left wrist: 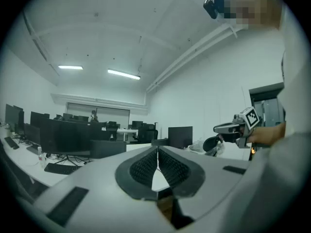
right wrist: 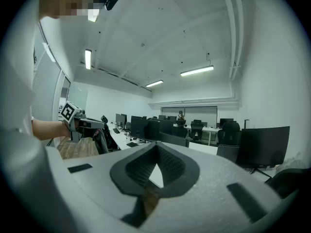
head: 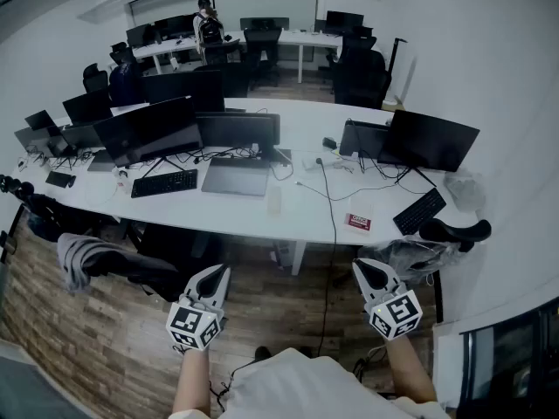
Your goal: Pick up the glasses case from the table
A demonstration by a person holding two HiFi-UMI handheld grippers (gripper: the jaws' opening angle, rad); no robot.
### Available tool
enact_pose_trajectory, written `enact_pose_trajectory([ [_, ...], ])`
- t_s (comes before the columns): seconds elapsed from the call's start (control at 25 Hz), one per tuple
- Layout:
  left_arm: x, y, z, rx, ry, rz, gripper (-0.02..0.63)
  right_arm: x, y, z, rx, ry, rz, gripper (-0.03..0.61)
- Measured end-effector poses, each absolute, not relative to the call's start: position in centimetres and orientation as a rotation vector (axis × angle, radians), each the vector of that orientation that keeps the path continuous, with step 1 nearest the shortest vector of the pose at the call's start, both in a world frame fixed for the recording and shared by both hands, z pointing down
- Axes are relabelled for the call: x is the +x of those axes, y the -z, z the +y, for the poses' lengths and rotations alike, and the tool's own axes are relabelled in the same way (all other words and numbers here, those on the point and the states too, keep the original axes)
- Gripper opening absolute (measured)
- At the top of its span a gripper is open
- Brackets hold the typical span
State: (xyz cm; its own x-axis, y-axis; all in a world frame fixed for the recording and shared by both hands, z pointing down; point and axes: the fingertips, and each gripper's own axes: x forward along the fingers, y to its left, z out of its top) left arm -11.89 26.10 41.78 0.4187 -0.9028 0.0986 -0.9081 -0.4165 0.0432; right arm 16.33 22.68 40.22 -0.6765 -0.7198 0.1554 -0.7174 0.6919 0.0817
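Observation:
A long white desk (head: 306, 212) runs across the head view. On it near the front edge lies a pale oblong thing (head: 274, 201) that may be the glasses case; it is too small to tell. My left gripper (head: 215, 275) and right gripper (head: 367, 269) hang level over the wooden floor, short of the desk, both shut with nothing in them. In the left gripper view the ribbed pads (left wrist: 146, 166) meet at the tip, and the right gripper (left wrist: 232, 127) shows off to the side. The right gripper view shows its own pads (right wrist: 167, 164) closed too.
Monitors, a laptop (head: 236, 178) and two keyboards (head: 164, 182) (head: 419, 211) crowd the desk, with a small red box (head: 358, 222) near its front edge. A cable (head: 332, 243) drops to the floor. A chair with grey cloth (head: 83, 260) stands left, a plastic-wrapped bundle (head: 419, 256) right. A person (head: 208, 26) stands far back.

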Motion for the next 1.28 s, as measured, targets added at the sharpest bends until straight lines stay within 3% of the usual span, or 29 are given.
enact_pose_trajectory([
  [0.68,-13.4,-43.2,25.2,2.565,-0.114,-1.607,0.010,14.6,-40.7,22.3,1.207,-0.015,-2.712,0.002],
  [1.28,-19.1,-46.1,25.9,2.540,-0.120,-1.539,0.009,9.2,-42.8,23.5,1.250,-0.087,-2.659,0.002],
])
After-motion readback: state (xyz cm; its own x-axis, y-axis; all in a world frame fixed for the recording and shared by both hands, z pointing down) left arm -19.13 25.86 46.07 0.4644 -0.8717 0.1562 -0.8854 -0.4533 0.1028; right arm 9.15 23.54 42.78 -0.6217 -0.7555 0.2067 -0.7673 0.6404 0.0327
